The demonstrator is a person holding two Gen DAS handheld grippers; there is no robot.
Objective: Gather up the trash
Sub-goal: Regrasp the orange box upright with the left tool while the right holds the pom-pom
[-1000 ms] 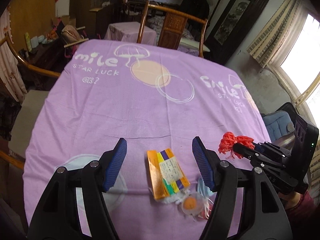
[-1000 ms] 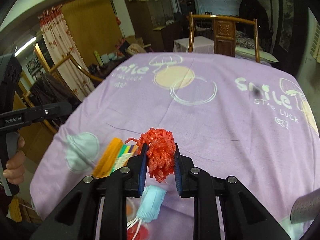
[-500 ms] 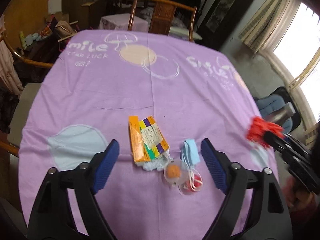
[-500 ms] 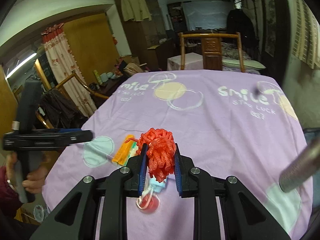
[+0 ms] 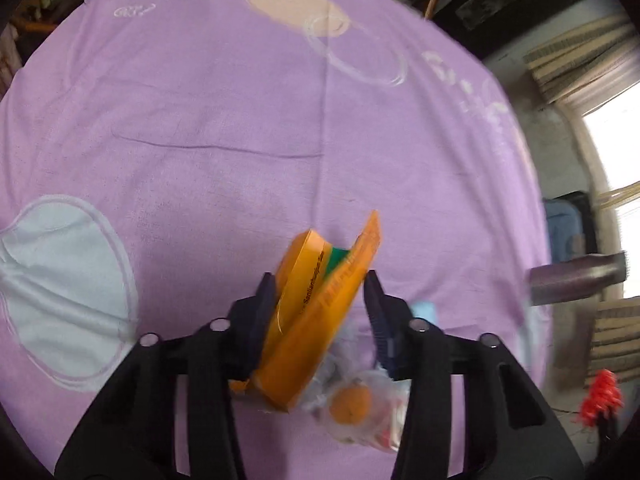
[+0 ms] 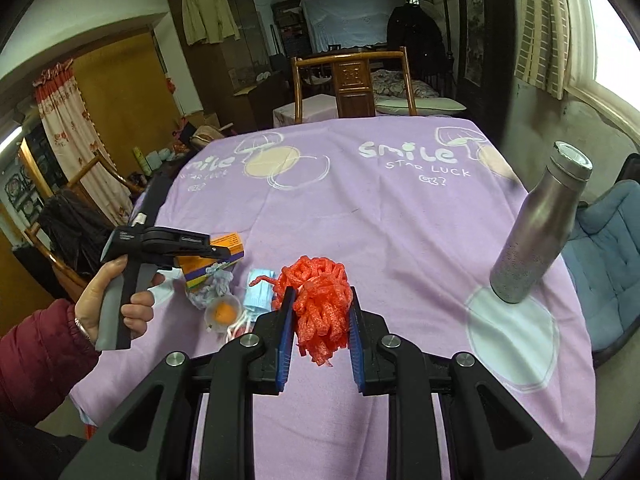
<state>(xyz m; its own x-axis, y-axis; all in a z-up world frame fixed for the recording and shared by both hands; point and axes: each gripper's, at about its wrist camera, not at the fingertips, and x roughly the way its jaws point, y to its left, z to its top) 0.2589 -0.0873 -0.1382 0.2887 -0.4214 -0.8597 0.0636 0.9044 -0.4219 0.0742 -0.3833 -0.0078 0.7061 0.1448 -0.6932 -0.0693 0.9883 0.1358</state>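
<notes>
Left gripper (image 5: 320,292), jaws just closed, clamps a creased orange carton (image 5: 316,312) above the purple cloth (image 5: 200,120); motion blurs the print. Right gripper (image 6: 319,312) squeezes spongy red netting (image 6: 320,304).

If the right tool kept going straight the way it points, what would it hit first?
Probably the purple tablecloth. The right tool, shut on the red foam net, points down at bare cloth; the metal bottle stands off to the side. Depth is uncertain.
</notes>
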